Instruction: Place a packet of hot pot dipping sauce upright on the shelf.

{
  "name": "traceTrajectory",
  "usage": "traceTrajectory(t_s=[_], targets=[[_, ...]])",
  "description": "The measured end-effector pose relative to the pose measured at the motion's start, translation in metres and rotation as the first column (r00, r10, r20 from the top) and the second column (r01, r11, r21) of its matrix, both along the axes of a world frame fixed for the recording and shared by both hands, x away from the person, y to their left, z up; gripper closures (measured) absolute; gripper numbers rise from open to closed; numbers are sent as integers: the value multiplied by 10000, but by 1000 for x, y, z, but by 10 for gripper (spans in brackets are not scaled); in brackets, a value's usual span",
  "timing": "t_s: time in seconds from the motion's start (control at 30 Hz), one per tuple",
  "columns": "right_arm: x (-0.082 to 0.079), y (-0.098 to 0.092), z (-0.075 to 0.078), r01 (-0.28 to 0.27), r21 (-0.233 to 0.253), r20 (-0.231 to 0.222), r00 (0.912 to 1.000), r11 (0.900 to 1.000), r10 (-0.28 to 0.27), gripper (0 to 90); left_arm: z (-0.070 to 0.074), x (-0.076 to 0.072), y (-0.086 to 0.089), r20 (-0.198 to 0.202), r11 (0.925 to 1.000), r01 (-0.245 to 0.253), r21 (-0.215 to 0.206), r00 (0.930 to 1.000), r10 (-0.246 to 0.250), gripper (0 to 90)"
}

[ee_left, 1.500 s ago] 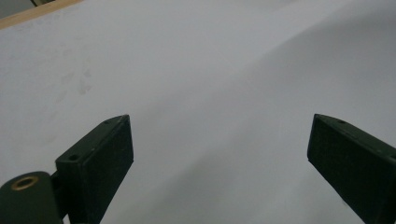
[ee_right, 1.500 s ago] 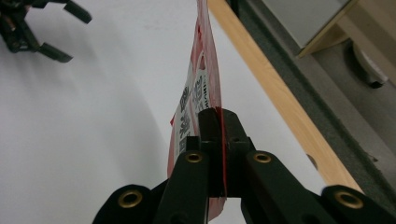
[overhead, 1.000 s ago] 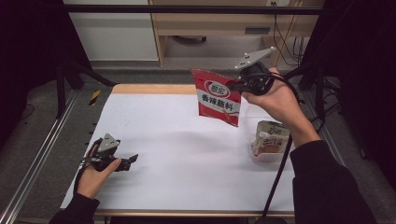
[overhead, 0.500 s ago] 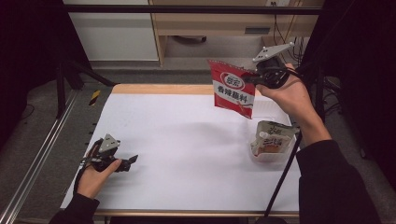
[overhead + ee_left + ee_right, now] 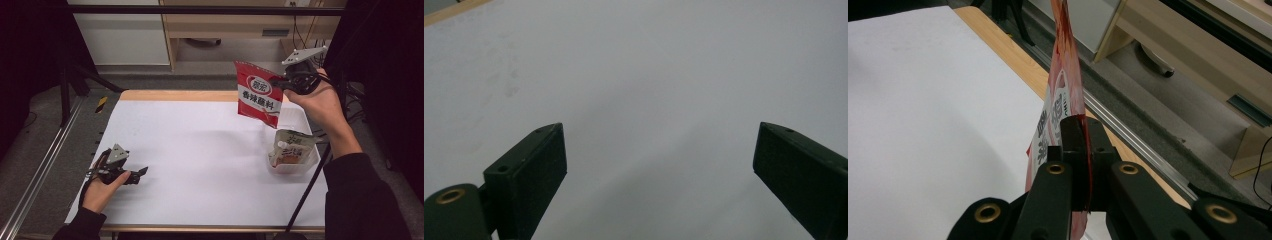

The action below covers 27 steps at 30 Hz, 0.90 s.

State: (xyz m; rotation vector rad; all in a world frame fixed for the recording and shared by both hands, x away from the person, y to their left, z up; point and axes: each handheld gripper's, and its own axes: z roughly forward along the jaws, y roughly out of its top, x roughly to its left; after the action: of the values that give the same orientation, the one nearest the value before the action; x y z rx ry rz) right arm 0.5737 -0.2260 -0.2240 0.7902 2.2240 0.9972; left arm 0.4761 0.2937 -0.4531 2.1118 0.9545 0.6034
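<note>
Because my right hand-held gripper (image 5: 1075, 150) pinches only the red seasoning packet (image 5: 257, 95) by its edge, it could slip before reaching the clear tray (image 5: 312, 156) below; the left hand-held gripper (image 5: 659, 175) rests spread.

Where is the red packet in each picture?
High view: the red packet hangs in the air at upper right, pinched at its edge by the right tool, above the clear tub.
Left gripper view: white table between open jaws, no packet.
Right gripper view: the packet stands edge-on in the middle, clamped between the jaws.
Shared landmark: the white table, seen at left in the right gripper view.
</note>
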Motion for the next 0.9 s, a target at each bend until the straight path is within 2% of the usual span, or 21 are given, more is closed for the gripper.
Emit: traceTrajectory(t_s=[0.33,0.5,0.63,0.9], targets=[[2,-13,-7,331,75,-71,9994,9994,-330,900,0,0,-1,1,9999,90,107,10000,-90,68],[0,-23,-8,551,282,5,9985,9981,-552,900,-1,0,-1,-34,9998,124,144,9999,-123,68],[0,-32,-11,819,210,3,9966,9964,-819,900,0,0,-1,-45,9998,147,161,9999,-147,68],[1,-51,-16,1271,382,-14,9919,9911,-1272,900,-1,0,-2,-87,9997,151,195,9999,-149,68]])
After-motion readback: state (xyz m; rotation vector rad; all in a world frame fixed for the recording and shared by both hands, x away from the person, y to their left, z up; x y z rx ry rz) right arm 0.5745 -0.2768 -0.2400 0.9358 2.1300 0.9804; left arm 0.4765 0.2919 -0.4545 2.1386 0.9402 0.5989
